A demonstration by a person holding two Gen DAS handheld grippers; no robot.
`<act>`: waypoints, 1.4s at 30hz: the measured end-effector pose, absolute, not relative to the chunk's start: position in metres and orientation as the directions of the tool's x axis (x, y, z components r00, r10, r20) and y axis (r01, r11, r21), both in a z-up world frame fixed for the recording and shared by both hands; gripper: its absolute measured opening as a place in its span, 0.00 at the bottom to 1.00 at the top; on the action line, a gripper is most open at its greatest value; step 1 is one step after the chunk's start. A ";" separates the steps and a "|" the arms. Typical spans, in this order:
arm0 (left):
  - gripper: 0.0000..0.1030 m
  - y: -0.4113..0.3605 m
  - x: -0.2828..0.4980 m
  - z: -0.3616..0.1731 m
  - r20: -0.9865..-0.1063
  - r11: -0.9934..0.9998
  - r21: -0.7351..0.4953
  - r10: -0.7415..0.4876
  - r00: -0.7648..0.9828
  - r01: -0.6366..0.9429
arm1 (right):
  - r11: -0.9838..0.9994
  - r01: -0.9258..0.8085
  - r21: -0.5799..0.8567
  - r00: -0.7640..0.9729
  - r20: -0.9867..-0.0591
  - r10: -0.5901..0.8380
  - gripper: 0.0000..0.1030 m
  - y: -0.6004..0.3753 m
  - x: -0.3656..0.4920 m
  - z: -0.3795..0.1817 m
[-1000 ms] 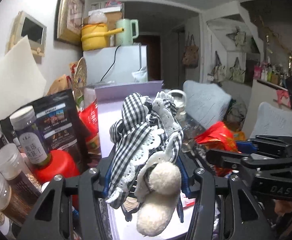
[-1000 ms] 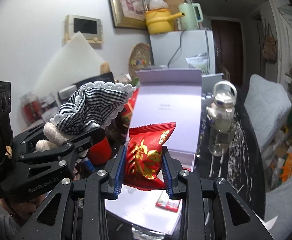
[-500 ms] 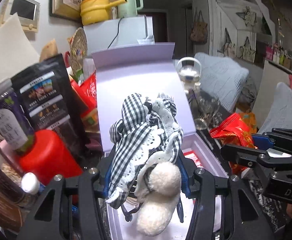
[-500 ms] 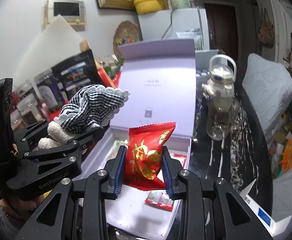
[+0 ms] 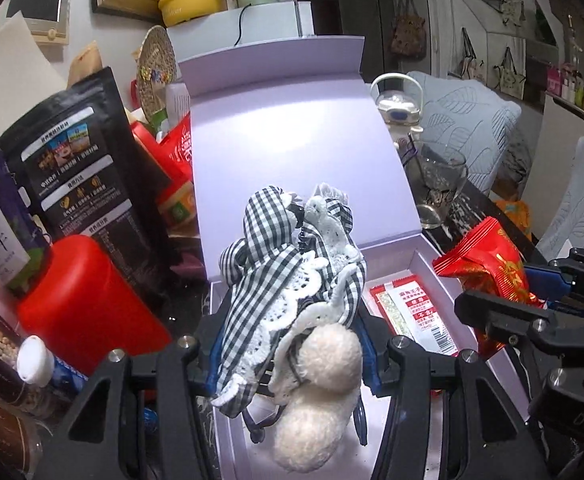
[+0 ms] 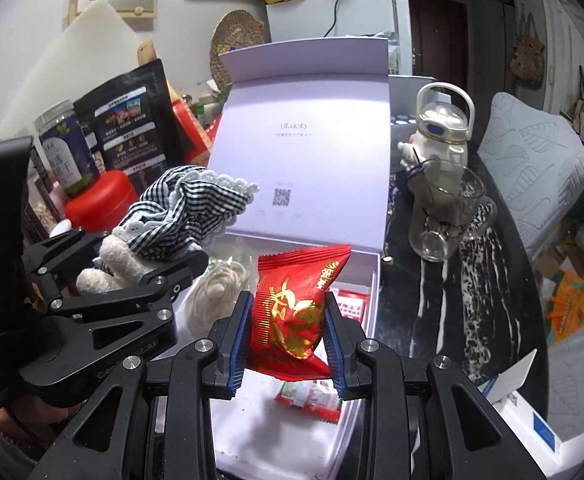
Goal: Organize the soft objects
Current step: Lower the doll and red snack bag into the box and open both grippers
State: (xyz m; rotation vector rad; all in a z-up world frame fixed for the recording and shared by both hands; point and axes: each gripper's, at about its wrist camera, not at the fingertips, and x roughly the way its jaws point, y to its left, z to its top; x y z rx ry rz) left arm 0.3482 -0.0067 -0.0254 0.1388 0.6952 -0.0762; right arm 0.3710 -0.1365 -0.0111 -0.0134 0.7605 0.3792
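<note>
The left gripper point(image 5: 292, 344) is clamping its fingers on a checked cloth point(image 5: 288, 276) with lace trim and two white pompoms point(image 5: 323, 388) dangling below it, while the right gripper point(image 6: 288, 340) is pinching its fingers tight on a red packet point(image 6: 295, 312). Both loads are hanging over the open box point(image 6: 375, 280), whose lid point(image 6: 311, 120) is standing upright behind them. In the box, a coil of white cord point(image 6: 216, 296) is lying under the left gripper and flat sachets point(image 5: 411, 312) are lying toward the right side. The pompoms are probably the main worry: hanging loose, they could catch on the front wall or trail outside when the cloth is let go. The puffy packet could also slip from so narrow a pinch, or land on the sachets and sit proud. The two grippers are crowding each other over one box, so a sideways swing risks a knock. Room is tight on the left, where a red bottle point(image 5: 80, 304), a black pouch point(image 5: 80, 184) and jars are pressing near the box; on the right, a glass point(image 6: 447, 216) and a jug point(image 6: 439, 128) are standing on the dark surface point(image 6: 451, 320) just beside the box wall.
</note>
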 end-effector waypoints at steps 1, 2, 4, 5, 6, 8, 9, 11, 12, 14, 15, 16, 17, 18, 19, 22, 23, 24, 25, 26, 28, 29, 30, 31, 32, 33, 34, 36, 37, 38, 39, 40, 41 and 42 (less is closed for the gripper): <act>0.50 -0.007 0.350 -0.028 -0.649 0.988 0.101 -0.023 0.760 0.116 | 0.932 -0.342 0.120 0.657 -0.679 0.328 0.32 -0.135 0.372 -0.013; 0.50 -0.007 0.352 -0.031 -0.656 0.988 0.102 -0.020 0.754 0.115 | 0.933 -0.341 0.117 0.656 -0.681 0.326 0.32 -0.134 0.372 -0.015; 0.50 -0.008 0.358 -0.039 -0.673 0.987 0.117 -0.003 0.740 0.110 | 0.935 -0.338 0.103 0.659 -0.684 0.313 0.32 -0.131 0.373 -0.018; 0.50 -0.009 0.360 -0.042 -0.680 0.987 0.122 0.005 0.733 0.107 | 0.935 -0.340 0.098 0.659 -0.685 0.311 0.32 -0.130 0.374 -0.020; 0.50 -0.009 0.363 -0.046 -0.688 0.987 0.122 0.008 0.726 0.105 | 0.935 -0.341 0.098 0.655 -0.688 0.311 0.32 -0.129 0.374 -0.021; 0.50 -0.009 0.367 -0.054 -0.711 0.987 0.121 0.011 0.703 0.107 | 0.938 -0.335 0.086 0.653 -0.697 0.297 0.32 -0.128 0.377 -0.025; 0.50 -0.009 0.368 -0.056 -0.718 0.987 0.120 0.012 0.696 0.107 | 0.941 -0.331 0.075 0.654 -0.701 0.286 0.32 -0.127 0.378 -0.027; 0.50 -0.009 0.372 -0.061 -0.729 0.987 0.120 0.015 0.685 0.106 | 0.941 -0.333 0.069 0.644 -0.712 0.280 0.32 -0.125 0.380 -0.032; 0.50 -0.008 0.374 -0.065 -0.739 0.987 0.122 0.021 0.673 0.104 | 0.940 -0.335 0.071 0.636 -0.719 0.281 0.32 -0.123 0.382 -0.035; 0.50 -0.009 0.377 -0.070 -0.756 0.987 0.123 0.027 0.654 0.100 | 0.940 -0.335 0.069 0.621 -0.733 0.275 0.32 -0.121 0.386 -0.043; 0.50 -0.009 0.378 -0.073 -0.766 0.987 0.122 0.029 0.643 0.100 | 0.940 -0.334 0.066 0.617 -0.739 0.271 0.32 -0.120 0.387 -0.046; 0.50 -0.009 0.379 -0.076 -0.772 0.987 0.126 0.033 0.635 0.102 | 0.942 -0.331 0.063 0.612 -0.745 0.265 0.32 -0.119 0.389 -0.049; 0.50 -0.009 0.380 -0.078 -0.777 0.986 0.128 0.035 0.628 0.104 | 0.943 -0.326 0.061 0.609 -0.750 0.259 0.32 -0.119 0.390 -0.052; 0.50 -0.009 0.380 -0.079 -0.780 0.987 0.126 0.034 0.624 0.103 | 0.946 -0.320 0.058 0.602 -0.759 0.250 0.32 -0.118 0.392 -0.056; 0.50 -0.008 0.380 -0.080 -0.786 0.987 0.122 0.034 0.617 0.101 | 0.947 -0.316 0.058 0.592 -0.768 0.245 0.32 -0.118 0.394 -0.059; 0.52 -0.007 0.384 -0.082 -0.804 0.989 0.112 0.035 0.593 0.093 | 0.947 -0.312 0.075 0.565 -0.787 0.249 0.32 -0.119 0.398 -0.067; 0.54 -0.005 0.386 -0.084 -0.813 0.991 0.104 0.034 0.582 0.087 | 0.948 -0.309 0.078 0.560 -0.791 0.247 0.32 -0.119 0.399 -0.069; 0.54 -0.004 0.387 -0.084 -0.818 0.992 0.096 0.031 0.574 0.083 | 0.949 -0.306 0.078 0.557 -0.794 0.245 0.32 -0.120 0.399 -0.071; 0.54 -0.004 0.388 -0.084 -0.822 0.993 0.086 0.023 0.569 0.083 | 0.949 -0.305 0.078 0.555 -0.795 0.243 0.32 -0.120 0.400 -0.072; 0.54 -0.003 0.388 -0.085 -0.823 0.993 0.080 0.018 0.568 0.084 | 0.949 -0.305 0.075 0.556 -0.795 0.242 0.32 -0.120 0.400 -0.072; 0.54 -0.004 0.388 -0.085 -0.823 0.993 0.083 0.020 0.567 0.085 | 0.951 -0.302 0.071 0.557 -0.796 0.237 0.32 -0.120 0.400 -0.071; 0.54 -0.005 0.388 -0.084 -0.822 0.992 0.089 0.026 0.568 0.084 | 0.950 -0.304 0.073 0.559 -0.794 0.239 0.32 -0.120 0.400 -0.071; 0.54 -0.006 0.388 -0.084 -0.822 0.992 0.093 0.029 0.569 0.083 | 0.950 -0.304 0.072 0.560 -0.793 0.239 0.32 -0.120 0.400 -0.070; 0.54 -0.006 0.388 -0.084 -0.822 0.992 0.097 0.032 0.569 0.083 | 0.950 -0.304 0.069 0.561 -0.793 0.237 0.32 -0.120 0.399 -0.069; 0.54 -0.007 0.387 -0.084 -0.822 0.992 0.098 0.034 0.568 0.083 | 0.951 -0.303 0.066 0.563 -0.793 0.234 0.32 -0.119 0.399 -0.069; 0.54 -0.008 0.387 -0.083 -0.823 0.992 0.096 0.031 0.567 0.085 | 0.950 -0.304 0.064 0.563 -0.793 0.234 0.32 -0.119 0.399 -0.068; 0.54 -0.008 0.387 -0.083 -0.824 0.992 0.092 0.027 0.566 0.087 | 0.950 -0.304 0.066 0.562 -0.793 0.235 0.32 -0.119 0.398 -0.067; 0.54 -0.007 0.387 -0.082 -0.825 0.993 0.083 0.018 0.565 0.088 | 0.951 -0.302 0.070 0.563 -0.792 0.237 0.32 -0.120 0.397 -0.065; 0.54 -0.006 0.387 -0.081 -0.825 0.994 0.078 0.018 0.564 0.082 | 0.950 -0.302 0.072 0.564 -0.790 0.239 0.32 -0.120 0.397 -0.064; 0.54 -0.005 0.387 -0.081 -0.829 0.995 0.070 0.019 0.560 0.070 | 0.950 -0.303 0.072 0.567 -0.788 0.240 0.32 -0.121 0.396 -0.062; 0.54 -0.004 0.387 -0.080 -0.830 0.996 0.065 0.018 0.557 0.065 | 0.950 -0.303 0.072 0.568 -0.787 0.240 0.32 -0.121 0.395 -0.061; 0.54 -0.004 0.387 -0.079 -0.831 0.996 0.062 0.016 0.556 0.064 | 0.949 -0.306 0.073 0.565 -0.788 0.243 0.32 -0.122 0.394 -0.059; 0.54 -0.004 0.387 -0.078 -0.829 0.996 0.060 0.014 0.559 0.065 | 0.948 -0.308 0.077 0.564 -0.788 0.247 0.32 -0.123 0.393 -0.058; 0.58 -0.004 0.386 -0.076 -0.827 0.996 0.055 0.010 0.561 0.064 | 0.948 -0.307 0.080 0.565 -0.786 0.250 0.32 -0.124 0.392 -0.056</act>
